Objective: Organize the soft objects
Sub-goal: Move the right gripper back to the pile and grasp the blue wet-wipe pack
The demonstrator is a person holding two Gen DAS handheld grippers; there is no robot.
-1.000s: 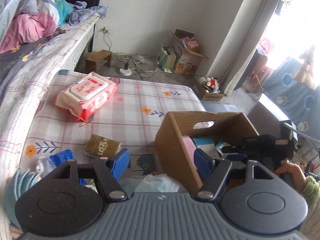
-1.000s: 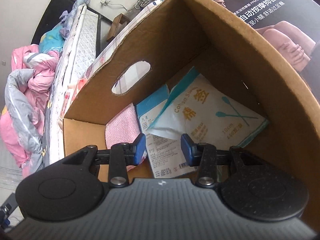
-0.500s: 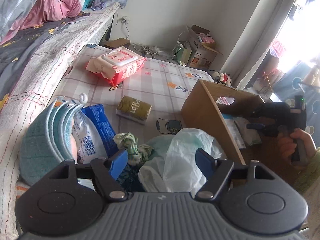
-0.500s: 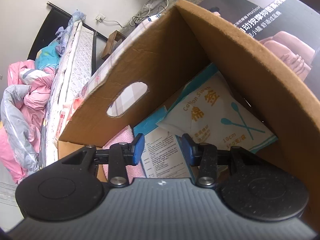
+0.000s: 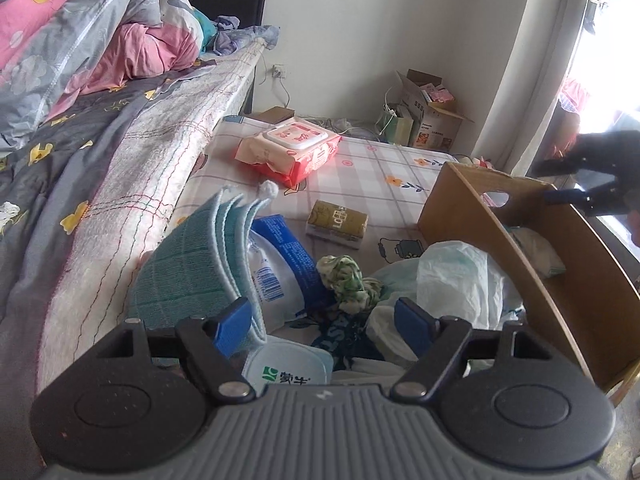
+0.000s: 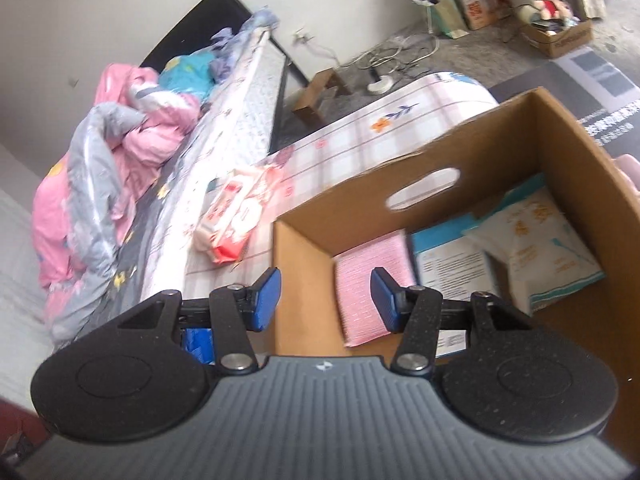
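My left gripper [image 5: 324, 322] hangs over a heap of soft things, its jaws opening with nothing pressed between them. Under it lie teal cloths [image 5: 192, 264], a blue-and-white pack [image 5: 280, 268], a green patterned rag [image 5: 348, 280] and a white plastic bag [image 5: 456, 276]. A pink wet-wipes pack [image 5: 290, 148] and an olive tissue pack [image 5: 336, 224] lie farther off. My right gripper [image 6: 326, 300] hovers above the cardboard box [image 6: 360, 200], jaws opening and empty. Inside the box are a pink cloth [image 6: 372, 280], a leaflet pack [image 6: 452, 260] and a cotton-swab bag [image 6: 536, 236].
The low checked mattress [image 5: 372, 160] carries the objects, beside a higher bed [image 5: 120, 152] with a pink and grey quilt [image 5: 80, 40]. Open cartons [image 5: 432, 120] and cables stand by the far wall. The cardboard box's near wall [image 5: 560, 280] is on the right.
My left gripper swung left from the box to the heap and widened. My right gripper rose out of the box, rolled and opened wider; the mattress and wipes pack are now visible.
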